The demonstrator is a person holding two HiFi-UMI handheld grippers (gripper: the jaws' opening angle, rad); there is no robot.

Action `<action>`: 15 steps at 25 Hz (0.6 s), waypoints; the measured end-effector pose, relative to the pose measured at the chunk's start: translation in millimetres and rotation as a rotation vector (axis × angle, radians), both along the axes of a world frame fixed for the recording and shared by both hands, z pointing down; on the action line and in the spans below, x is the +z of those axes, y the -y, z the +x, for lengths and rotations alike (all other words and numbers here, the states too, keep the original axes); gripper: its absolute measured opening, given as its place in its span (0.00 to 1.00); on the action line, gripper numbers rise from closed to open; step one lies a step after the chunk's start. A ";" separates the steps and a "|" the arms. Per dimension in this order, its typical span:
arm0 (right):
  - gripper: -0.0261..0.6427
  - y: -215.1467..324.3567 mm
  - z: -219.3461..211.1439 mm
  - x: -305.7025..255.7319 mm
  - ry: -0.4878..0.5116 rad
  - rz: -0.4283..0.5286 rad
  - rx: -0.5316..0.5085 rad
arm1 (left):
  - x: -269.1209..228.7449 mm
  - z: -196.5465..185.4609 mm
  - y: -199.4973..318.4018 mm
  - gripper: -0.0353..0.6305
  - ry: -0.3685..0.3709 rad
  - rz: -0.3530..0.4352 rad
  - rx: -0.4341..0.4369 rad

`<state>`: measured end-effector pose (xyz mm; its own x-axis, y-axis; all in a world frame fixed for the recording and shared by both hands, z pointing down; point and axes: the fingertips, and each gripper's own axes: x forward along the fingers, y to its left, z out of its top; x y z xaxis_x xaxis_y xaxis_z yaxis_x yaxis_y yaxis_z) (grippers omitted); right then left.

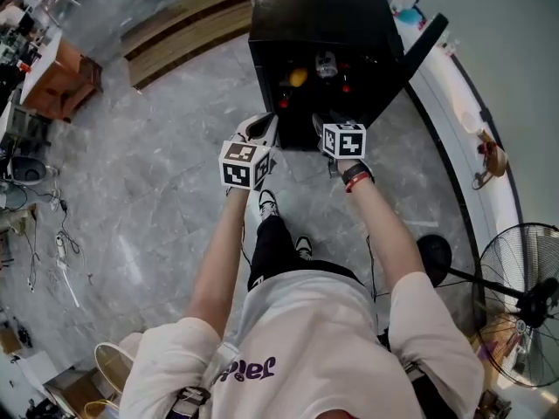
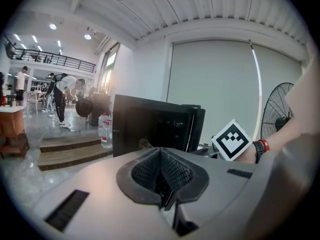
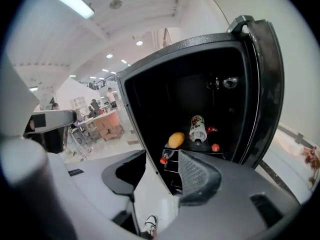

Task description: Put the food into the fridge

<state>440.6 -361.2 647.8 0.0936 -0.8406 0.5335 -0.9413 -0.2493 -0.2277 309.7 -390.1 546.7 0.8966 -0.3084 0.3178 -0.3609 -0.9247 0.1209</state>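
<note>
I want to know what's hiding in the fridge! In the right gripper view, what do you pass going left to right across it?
small red cap → yellow fruit → labelled bottle → second red cap → open fridge door

White shirt (image 1: pixel 297 321): purple lettering at the hem, upside down to the head view, possibly "Jael". Bottle (image 3: pixel 198 126) in fridge (image 3: pixel 165 94): red label print, illegible.

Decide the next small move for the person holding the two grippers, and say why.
Probably swing the door shut with the empty right gripper: the yellow fruit and bottle already lie inside the fridge, and the left gripper is empty too.
</note>
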 end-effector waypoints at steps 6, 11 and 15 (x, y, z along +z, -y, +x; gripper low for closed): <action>0.34 -35.3 -6.6 -40.7 -0.014 0.041 0.010 | -19.8 -13.7 -29.6 0.08 -0.015 0.005 0.000; 0.30 -66.8 -18.2 -62.3 -0.048 0.046 -0.004 | -26.4 -27.0 -52.5 0.08 -0.016 -0.008 -0.005; 0.23 -87.2 -26.6 -75.0 -0.053 0.056 -0.018 | -29.4 -38.8 -65.0 0.08 -0.015 -0.009 -0.015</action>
